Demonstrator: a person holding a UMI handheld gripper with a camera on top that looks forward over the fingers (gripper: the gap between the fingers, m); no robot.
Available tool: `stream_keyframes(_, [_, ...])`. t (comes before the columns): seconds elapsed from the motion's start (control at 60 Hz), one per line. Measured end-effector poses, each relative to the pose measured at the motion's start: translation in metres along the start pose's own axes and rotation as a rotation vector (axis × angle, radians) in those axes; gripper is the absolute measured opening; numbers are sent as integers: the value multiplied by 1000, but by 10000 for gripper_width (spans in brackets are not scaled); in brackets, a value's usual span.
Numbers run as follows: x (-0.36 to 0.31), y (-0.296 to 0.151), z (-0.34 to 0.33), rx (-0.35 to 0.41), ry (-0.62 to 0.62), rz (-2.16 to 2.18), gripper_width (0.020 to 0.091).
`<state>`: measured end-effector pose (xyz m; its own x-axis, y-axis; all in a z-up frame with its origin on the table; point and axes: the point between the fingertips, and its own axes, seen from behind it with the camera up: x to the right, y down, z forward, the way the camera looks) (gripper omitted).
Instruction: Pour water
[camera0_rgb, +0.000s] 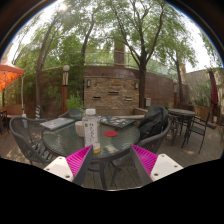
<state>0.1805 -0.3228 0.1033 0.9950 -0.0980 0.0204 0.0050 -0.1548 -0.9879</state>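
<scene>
Outdoors on a patio, your tool (100, 160) points toward a round glass table (120, 138). Its two fingers are spread wide, pink pads (78, 160) facing inward, and nothing is held between them. A clear plastic water bottle (91, 129) with a white cap stands upright on the table, just ahead of the fingers and nearer the left one. Something small and yellowish (96, 151) sits at its base; you cannot tell what. Dark metal chairs (152, 132) surround the table. Beyond stand a brick wall (112, 92) and tall trees (142, 40).
</scene>
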Motion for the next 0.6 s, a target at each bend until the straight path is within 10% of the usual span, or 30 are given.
stream_keyframes(0.6, [-94, -6, 184, 57, 46, -17, 833])
